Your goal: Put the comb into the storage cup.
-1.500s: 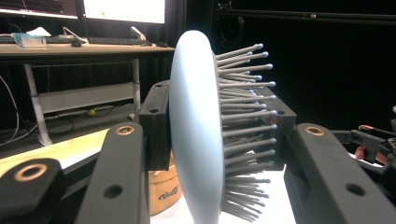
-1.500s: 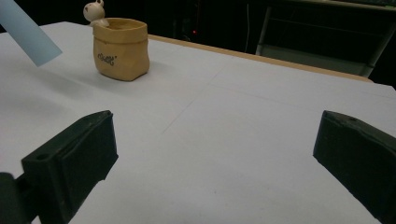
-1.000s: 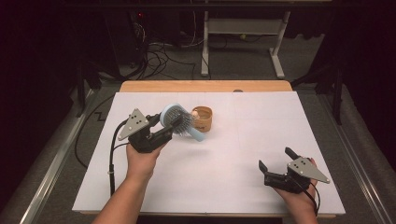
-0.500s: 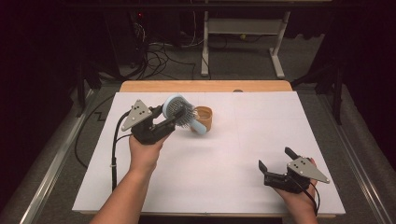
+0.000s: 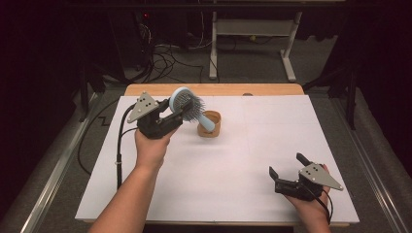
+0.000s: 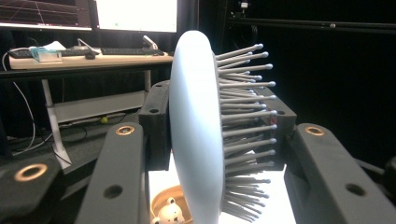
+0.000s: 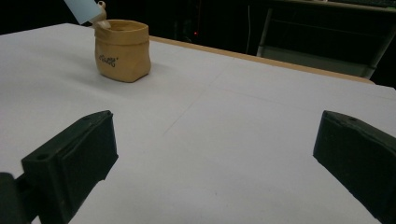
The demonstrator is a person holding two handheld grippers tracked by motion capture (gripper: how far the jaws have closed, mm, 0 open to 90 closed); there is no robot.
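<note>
White paper covers the wooden table [image 5: 145, 90], and over it the left gripper [image 5: 171, 118] has its jaws clamped on the head of a pale blue hairbrush [image 5: 186, 103], one jaw against the smooth back and the other pressing into the metal pins, as the left gripper view shows [image 6: 196, 140]. The brush is held in the air, tilted, with its handle end dipping into the mouth of a small tan pouch [image 5: 210, 124] that stands on the paper just right of that gripper. A likely risk is that the handle catches the soft rim and tips or drags the light pouch; the pins also give a springy, uneven hold, so the brush could twist between the jaws. A small bear-like figure [image 6: 169, 213] sits inside the pouch and may block the handle. The right gripper [image 5: 287, 171] rests low near the front right corner, jaws wide apart and holding nothing, well apart from the pouch. Beyond the table lie dark carpet, loose cables and a white desk frame [image 5: 252, 34].
</note>
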